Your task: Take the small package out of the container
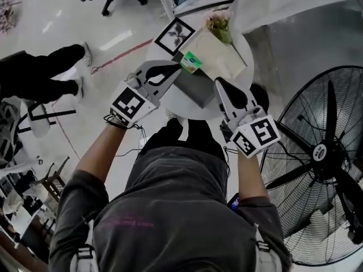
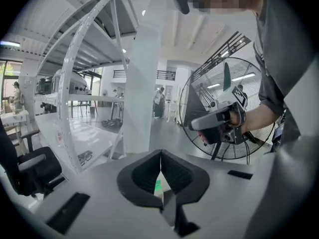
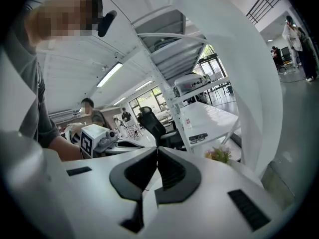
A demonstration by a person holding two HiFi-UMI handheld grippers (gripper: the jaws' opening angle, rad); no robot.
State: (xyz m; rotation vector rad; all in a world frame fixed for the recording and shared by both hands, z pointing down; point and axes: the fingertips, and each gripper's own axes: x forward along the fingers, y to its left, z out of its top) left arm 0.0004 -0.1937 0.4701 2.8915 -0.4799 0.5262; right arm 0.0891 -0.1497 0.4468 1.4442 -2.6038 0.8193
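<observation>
The small green-and-white package hangs at the tip of my left gripper, just left of the cream container on the round white table. In the left gripper view the jaws of the left gripper are closed, and a sliver of the green package shows between the pads. My right gripper sits at the near right of the table beside a grey box. Its jaws meet with nothing between them in the right gripper view.
A square marker card and a small bunch of flowers lie on the table's far side. A large black floor fan stands close on the right. Another person's legs are on the floor at the left.
</observation>
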